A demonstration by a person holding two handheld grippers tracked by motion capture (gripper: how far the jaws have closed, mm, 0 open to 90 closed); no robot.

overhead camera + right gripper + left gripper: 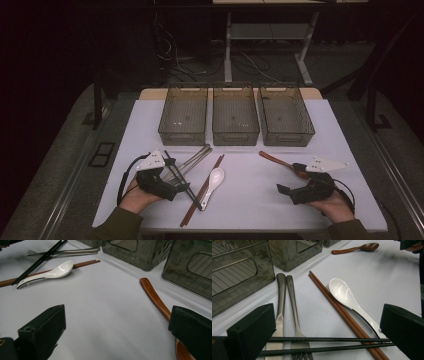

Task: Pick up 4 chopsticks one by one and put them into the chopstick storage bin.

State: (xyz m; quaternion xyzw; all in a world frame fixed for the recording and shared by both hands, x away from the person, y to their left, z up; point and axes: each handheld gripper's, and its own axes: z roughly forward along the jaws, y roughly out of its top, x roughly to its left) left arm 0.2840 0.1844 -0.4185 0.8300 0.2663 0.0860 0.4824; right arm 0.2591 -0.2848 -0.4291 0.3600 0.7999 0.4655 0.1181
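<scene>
A pair of black chopsticks [324,345] lies flat near the tabletop's front-left corner, crossing over a metal knife [280,302], a metal fork [293,307], brown chopsticks [337,307] and a white spoon's handle [352,305]. A brown wooden spoon [156,298] lies flat towards the right edge.

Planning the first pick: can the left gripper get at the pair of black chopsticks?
Probably yes: the left gripper is open, and the pair of black chopsticks lies on top of the other cutlery, crosswise between its jaws, with nothing over it.

Three bins [235,117], white table [250,200]
</scene>
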